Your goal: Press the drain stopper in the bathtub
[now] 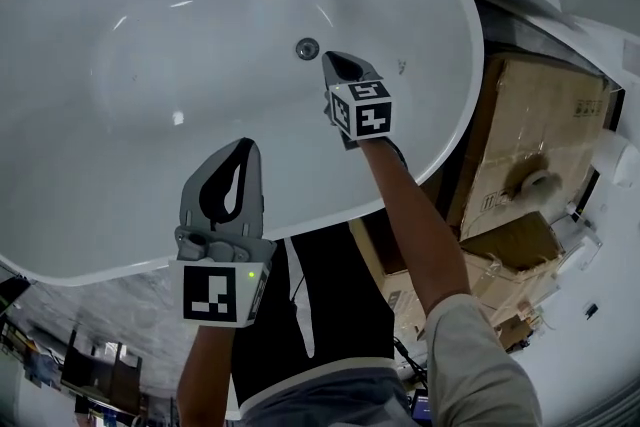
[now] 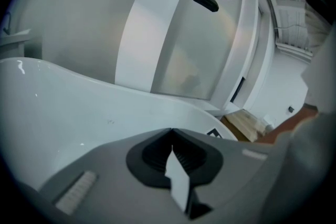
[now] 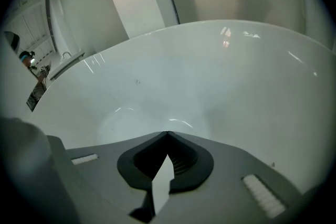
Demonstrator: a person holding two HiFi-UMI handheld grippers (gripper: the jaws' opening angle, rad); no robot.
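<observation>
A round metal drain stopper [image 1: 307, 48] sits in the floor of the white bathtub [image 1: 120, 115]. My right gripper [image 1: 332, 61] hangs inside the tub with its tips just right of the stopper, jaws shut and empty. In the right gripper view the shut tips [image 3: 167, 134] point at bare tub wall [image 3: 210, 81]; the stopper is hidden there. My left gripper [image 1: 243, 147] is held over the tub's near rim, shut with nothing in it. The left gripper view has its tips [image 2: 171, 130] over the tub rim [image 2: 79, 97].
Cardboard boxes [image 1: 530, 125] stand stacked right of the tub. White wall panels [image 2: 173, 23] and a frosted pane rise behind the rim. The person's dark vest [image 1: 330, 315] is at the bottom of the head view.
</observation>
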